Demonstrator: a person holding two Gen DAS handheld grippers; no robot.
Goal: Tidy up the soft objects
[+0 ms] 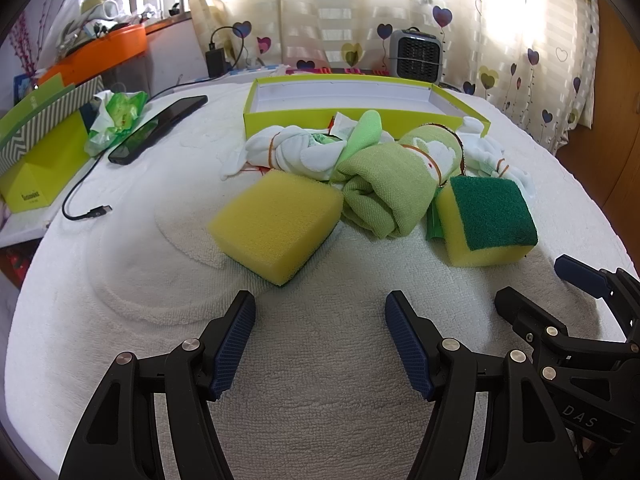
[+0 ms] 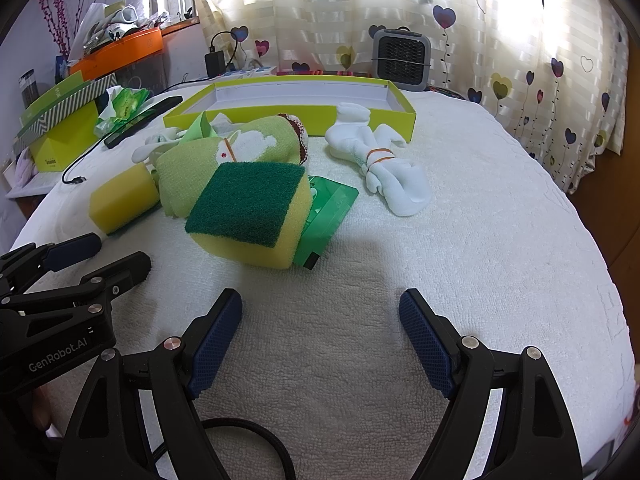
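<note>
Both grippers hover low over a counter covered with a white terry towel (image 1: 320, 360), side by side and both empty. The left gripper (image 1: 320, 344) has its jaws spread wide apart with nothing between them. The right gripper (image 2: 320, 340) also has its jaws spread, holding nothing.

The soft things lie in a loose heap in the middle of the towel, just in front of a shallow lime-green box (image 2: 288, 112) that stands open and appears bare inside. Nearest the left gripper is a yellow sponge (image 1: 276, 224) lying with its yellow face up. Beside it, touching, is a rolled green towel (image 1: 384, 196) with a white pattern, bound by a rubber band. Against the roll's other side leans a second sponge (image 2: 248, 212), tilted, its dark green scouring pad facing up. A green plastic packet (image 2: 328, 212) lies under and just beside that sponge. Behind the yellow sponge is a bundle of white cloth (image 1: 296, 152) tied with a band. Near the box's right corner lies a white sock bundle (image 2: 380, 168) with an orange rubber band around its middle, apart from the heap.

At the left edge of the towel are a black phone (image 1: 160, 128) and a loose black cable (image 1: 80, 208). A small grey heater (image 2: 400, 60) stands behind the box by the curtain.
</note>
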